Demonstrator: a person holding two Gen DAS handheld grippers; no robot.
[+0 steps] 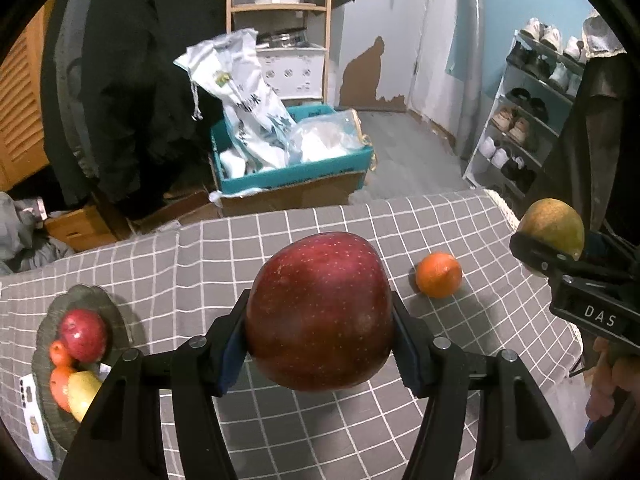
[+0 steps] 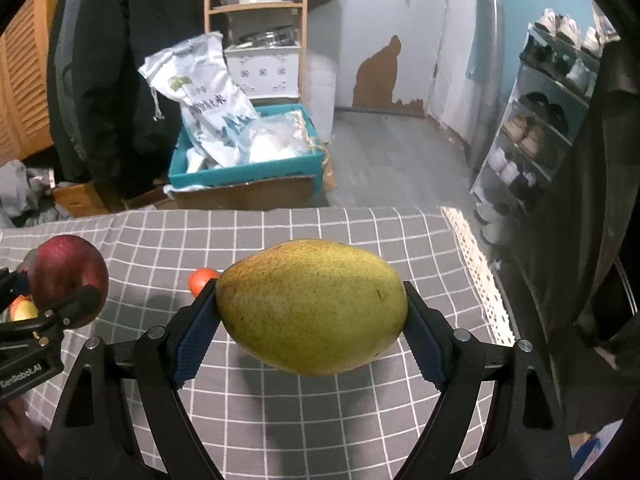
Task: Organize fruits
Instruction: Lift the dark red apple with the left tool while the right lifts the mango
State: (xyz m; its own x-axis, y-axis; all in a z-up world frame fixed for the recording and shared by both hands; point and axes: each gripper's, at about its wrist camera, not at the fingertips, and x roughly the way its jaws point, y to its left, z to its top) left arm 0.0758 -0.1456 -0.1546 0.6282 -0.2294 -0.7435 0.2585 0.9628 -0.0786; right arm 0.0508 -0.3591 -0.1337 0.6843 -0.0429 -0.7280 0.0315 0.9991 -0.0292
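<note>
My left gripper [image 1: 320, 320] is shut on a big dark red apple [image 1: 320, 312] and holds it above the checked tablecloth [image 1: 280, 420]. My right gripper [image 2: 312, 312] is shut on a yellow-green pear [image 2: 314, 306], also held above the cloth; the pear shows at the right in the left wrist view [image 1: 552, 226]. The red apple shows at the left in the right wrist view [image 2: 68, 276]. An orange [image 1: 439, 275] lies on the cloth between the grippers, partly hidden in the right wrist view [image 2: 200, 279]. A grey plate [image 1: 86, 296] at the left holds a red apple [image 1: 84, 334], oranges and a yellow fruit.
A white phone [image 1: 34, 416] lies by the plate at the left table edge. Beyond the table's far edge stand a teal box on cardboard [image 1: 296, 172], dark coats [image 1: 132, 80], a wooden shelf [image 1: 280, 8] and a shoe rack [image 1: 528, 112] at the right.
</note>
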